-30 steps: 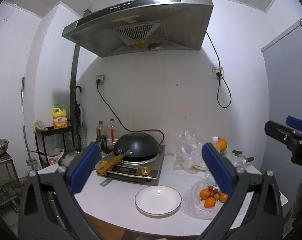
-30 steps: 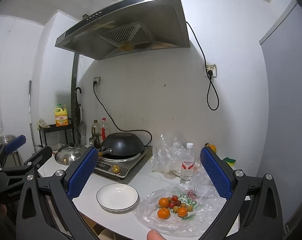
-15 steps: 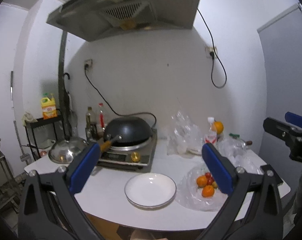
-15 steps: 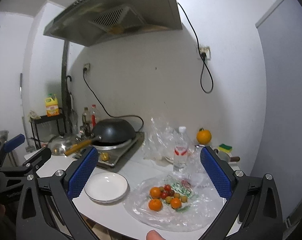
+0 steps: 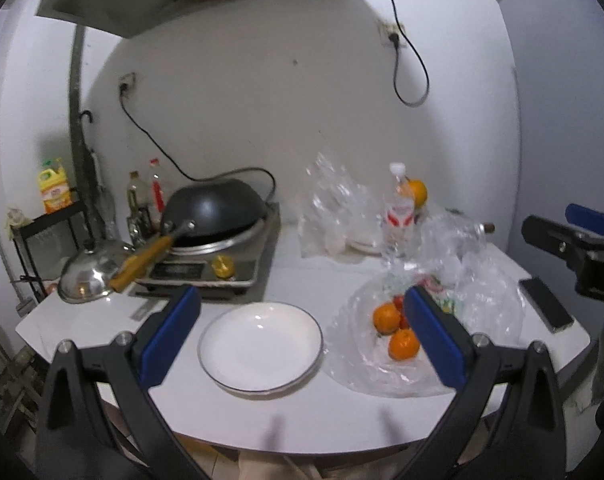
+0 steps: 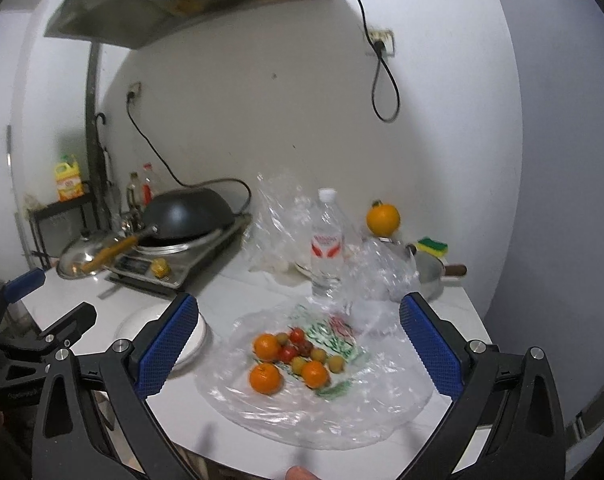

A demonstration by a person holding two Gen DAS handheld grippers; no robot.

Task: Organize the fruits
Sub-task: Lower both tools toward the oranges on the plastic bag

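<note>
L gripper (image 5: 302,330) hangs over the near edge of the table (image 5: 302,412), jaws spread wide, nothing btwn them. Thru the gap: white plate (image 5: 261,346), bare, sitting on the table. R gripper (image 6: 298,338) also wide apart, nothing held, aimed at the bag (image 6: 314,384).

Fruit: lies on the flattened clear bag, just R of the plate. Three oranges (image 6: 265,378) w/ small red tomatoes (image 6: 296,335) and a few yellowish small fruits (image 6: 335,363) clustered touching in the middle of the plastic. In L view only two oranges and a bit of red show; L gripper's R finger (image 5: 434,340) covers the rest. One more orange (image 6: 383,219) sits apart at the back, on top of sth near the wall; what it rests on can't tell.

Behind the bag: water bottle (image 6: 326,244) upright, crumpled plastic (image 6: 278,216) next to it, small pot (image 6: 430,276) w/ sponge (image 6: 433,246) at back R. Left side: wok (image 5: 214,210) on cooker (image 5: 218,268), lid (image 5: 88,276) beside it. Phone (image 5: 546,309) flat at table's R edge in L view.
</note>
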